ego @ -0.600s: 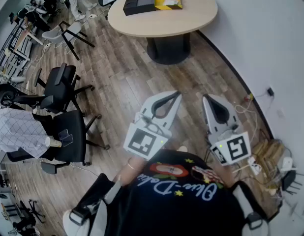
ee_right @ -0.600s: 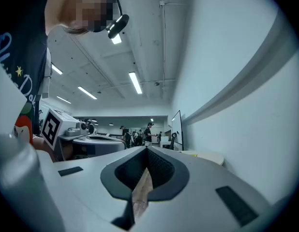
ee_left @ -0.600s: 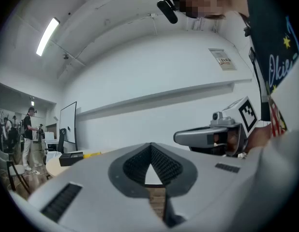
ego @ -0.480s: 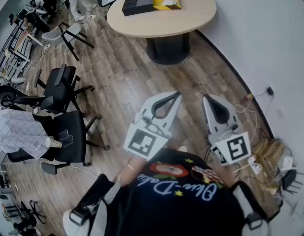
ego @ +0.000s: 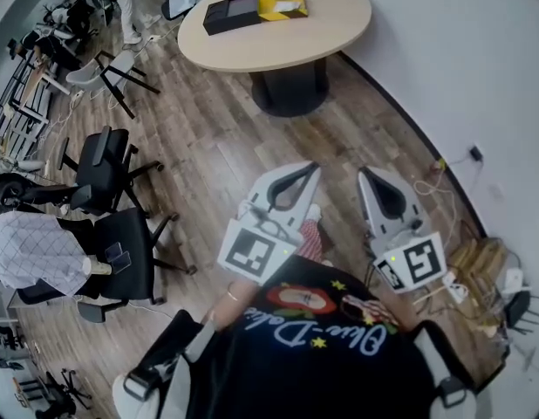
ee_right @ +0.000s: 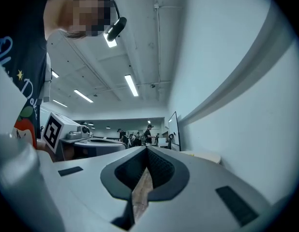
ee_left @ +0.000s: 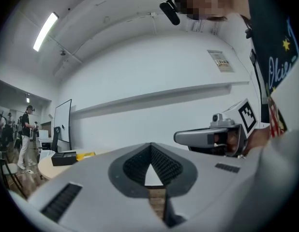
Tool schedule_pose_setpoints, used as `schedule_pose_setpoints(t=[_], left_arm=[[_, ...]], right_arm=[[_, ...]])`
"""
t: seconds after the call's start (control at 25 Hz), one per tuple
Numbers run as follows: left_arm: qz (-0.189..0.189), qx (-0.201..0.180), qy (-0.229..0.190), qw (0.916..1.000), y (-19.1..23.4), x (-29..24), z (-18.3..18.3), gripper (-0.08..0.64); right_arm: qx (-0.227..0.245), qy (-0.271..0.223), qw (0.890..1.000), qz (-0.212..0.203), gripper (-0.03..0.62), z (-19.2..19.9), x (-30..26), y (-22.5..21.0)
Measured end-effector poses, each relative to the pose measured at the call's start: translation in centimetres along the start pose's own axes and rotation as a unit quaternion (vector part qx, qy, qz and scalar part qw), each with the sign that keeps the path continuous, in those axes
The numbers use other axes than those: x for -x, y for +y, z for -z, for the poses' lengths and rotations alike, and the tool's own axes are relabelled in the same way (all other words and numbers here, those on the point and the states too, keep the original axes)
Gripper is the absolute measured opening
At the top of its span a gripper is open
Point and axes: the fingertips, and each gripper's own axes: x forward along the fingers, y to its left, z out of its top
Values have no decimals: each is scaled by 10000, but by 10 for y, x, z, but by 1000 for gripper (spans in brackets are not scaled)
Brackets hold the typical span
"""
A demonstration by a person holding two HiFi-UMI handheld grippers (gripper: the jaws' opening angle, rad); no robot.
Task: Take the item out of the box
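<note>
A black box (ego: pixel 230 12) and a yellow box (ego: pixel 283 6) lie side by side on the far part of a round wooden table (ego: pixel 287 46), well ahead of me. Both show small in the left gripper view, the black box (ee_left: pixel 65 157) and the yellow box (ee_left: pixel 85 154). My left gripper (ego: pixel 314 165) and right gripper (ego: pixel 363 172) are held close to the body over the wooden floor, far short of the table. Each has its jaws shut, tips touching, with nothing between them. I cannot see inside either box.
Black office chairs (ego: pixel 117 234) stand at the left, one draped with a checked garment (ego: pixel 34 251). A white wall (ego: pixel 479 77) runs along the right, with cables and plugs (ego: pixel 474 264) at its foot. Wooden floor (ego: pixel 226 138) lies between me and the table's dark pedestal (ego: pixel 291 90).
The table and boxes have shifted up and left in the head view. A foot and patterned trouser leg now show between the grippers. Both grippers stay shut and keep their places.
</note>
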Motion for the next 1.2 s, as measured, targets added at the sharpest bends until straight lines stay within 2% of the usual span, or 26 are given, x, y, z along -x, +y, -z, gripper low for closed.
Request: schedule_pose_setpoints(t=[0.4,0.6,0.88,1.2], left_arm=[[364,19,-197,9991,13,-55,3,-14],[405,16,-251,9989,29,-90,7,-14],[354,73,-237,9991,71,-131,19,-14],[266,128,-171,9994,135,-177,20,-14]], right_arm=[[215,10,9994,257,-3,-1,-14,-42],[291,7,9992,282,-3,-1,-33,-75],[308,-34,9994,176,-3,4,-78,-111],[335,148,9993,84,-3,1,-146,-153]])
